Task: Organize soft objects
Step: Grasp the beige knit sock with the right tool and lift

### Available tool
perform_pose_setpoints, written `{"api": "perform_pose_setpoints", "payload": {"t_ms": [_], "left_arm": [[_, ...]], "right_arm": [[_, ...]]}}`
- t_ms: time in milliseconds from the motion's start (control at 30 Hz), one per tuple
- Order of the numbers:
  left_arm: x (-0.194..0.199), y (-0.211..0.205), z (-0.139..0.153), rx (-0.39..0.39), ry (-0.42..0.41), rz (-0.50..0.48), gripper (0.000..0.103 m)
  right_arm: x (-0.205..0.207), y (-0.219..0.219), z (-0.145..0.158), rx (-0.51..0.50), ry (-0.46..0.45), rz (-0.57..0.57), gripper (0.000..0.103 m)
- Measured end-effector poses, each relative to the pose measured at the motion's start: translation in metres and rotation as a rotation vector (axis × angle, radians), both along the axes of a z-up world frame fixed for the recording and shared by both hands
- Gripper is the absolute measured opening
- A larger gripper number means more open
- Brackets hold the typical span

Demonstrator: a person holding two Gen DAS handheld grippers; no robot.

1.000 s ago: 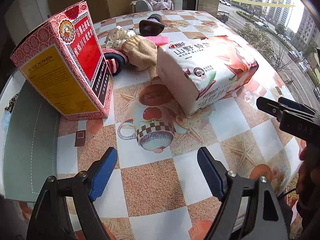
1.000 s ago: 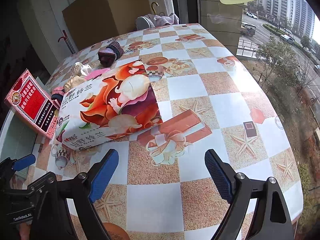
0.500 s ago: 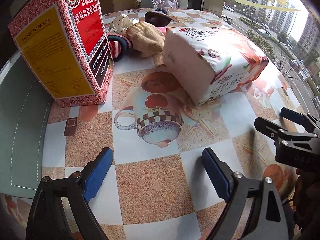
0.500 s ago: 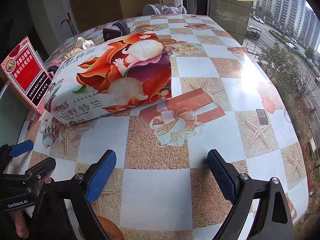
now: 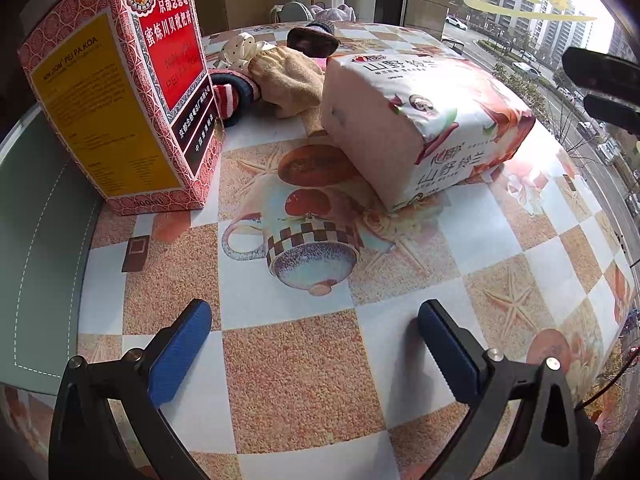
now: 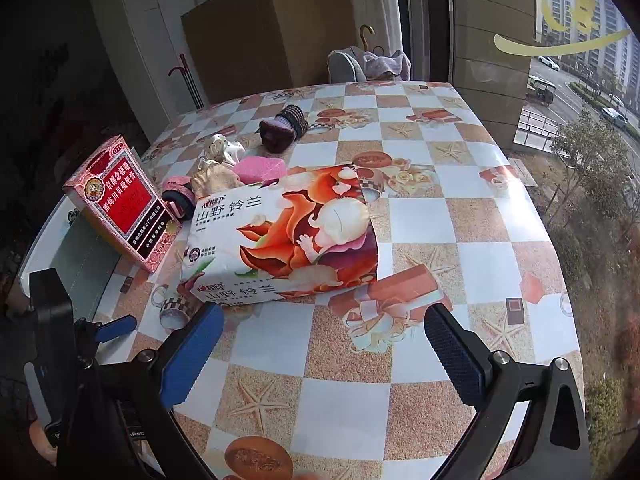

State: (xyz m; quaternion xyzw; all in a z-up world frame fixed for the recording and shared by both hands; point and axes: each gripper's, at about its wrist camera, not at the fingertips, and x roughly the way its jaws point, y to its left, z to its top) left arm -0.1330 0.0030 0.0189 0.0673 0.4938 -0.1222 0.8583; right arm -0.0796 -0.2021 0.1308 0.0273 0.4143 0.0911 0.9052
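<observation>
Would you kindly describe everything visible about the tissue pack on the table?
The tissue pack is a soft, rectangular block wrapped in glossy plastic film, white with an orange-red flower and figure print on top and Chinese lettering along its side and end. It looks sealed and full, with one end face pinkish where the tissues show through. It lies flat on the checkered tablecloth, right of the upright red medicine box. Its far end lies against the beige cloth. No fingers touch it.

A red medicine box is standing upright on the desk near its left edge. Behind the desk, a large cardboard box is leaning against the wall.
</observation>
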Motion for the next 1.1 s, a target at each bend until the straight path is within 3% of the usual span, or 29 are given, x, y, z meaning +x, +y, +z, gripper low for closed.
{"api": "perform_pose_setpoints", "payload": {"t_ms": [100, 200, 300, 400, 467, 500, 567, 767, 800, 833, 867, 967, 1100], "left_arm": [[0.002, -0.001, 0.000, 0.000, 0.006, -0.001, 0.103], [0.005, -0.001, 0.000, 0.002, 0.022, -0.007, 0.103], [0.005, -0.001, 0.000, 0.001, 0.022, -0.018, 0.103], [0.004, -0.001, 0.000, 0.002, 0.017, -0.022, 0.103], [0.004, -0.001, 0.001, 0.002, 0.023, -0.026, 0.103], [0.005, -0.001, 0.001, 0.002, 0.025, -0.029, 0.103], [0.006, -0.002, 0.001, 0.002, 0.025, -0.031, 0.103], [0.009, -0.003, 0.001, 0.007, 0.035, -0.030, 0.103], [0.011, -0.004, 0.001, 0.010, 0.046, -0.030, 0.103], [0.015, -0.004, 0.002, 0.013, 0.064, -0.030, 0.103], [0.018, -0.005, 0.003, 0.015, 0.087, -0.029, 0.103], [0.026, -0.008, 0.011, 0.004, 0.128, -0.042, 0.103], [0.028, -0.024, 0.050, -0.008, 0.047, -0.099, 0.103]], "right_arm": [[0.054, 0.031, 0.016, -0.037, -0.004, 0.140, 0.102], [0.116, 0.070, 0.003, -0.081, 0.109, 0.248, 0.102], [0.153, 0.100, -0.018, -0.106, 0.235, 0.317, 0.102], [0.174, 0.118, -0.041, -0.072, 0.351, 0.347, 0.085], [0.183, 0.127, -0.059, -0.072, 0.430, 0.341, 0.058], [0.186, 0.131, -0.068, -0.078, 0.460, 0.343, 0.052], [0.189, 0.138, -0.079, -0.092, 0.487, 0.346, 0.051], [0.194, 0.143, -0.088, -0.091, 0.465, 0.345, 0.048], [0.191, 0.142, -0.085, -0.096, 0.449, 0.354, 0.040], [0.190, 0.142, -0.083, -0.095, 0.436, 0.358, 0.019], [0.187, 0.137, -0.078, -0.080, 0.415, 0.350, 0.016], [0.172, 0.112, -0.050, 0.034, 0.319, 0.324, 0.015], [0.146, 0.067, -0.007, 0.166, 0.189, 0.259, 0.015]]}}
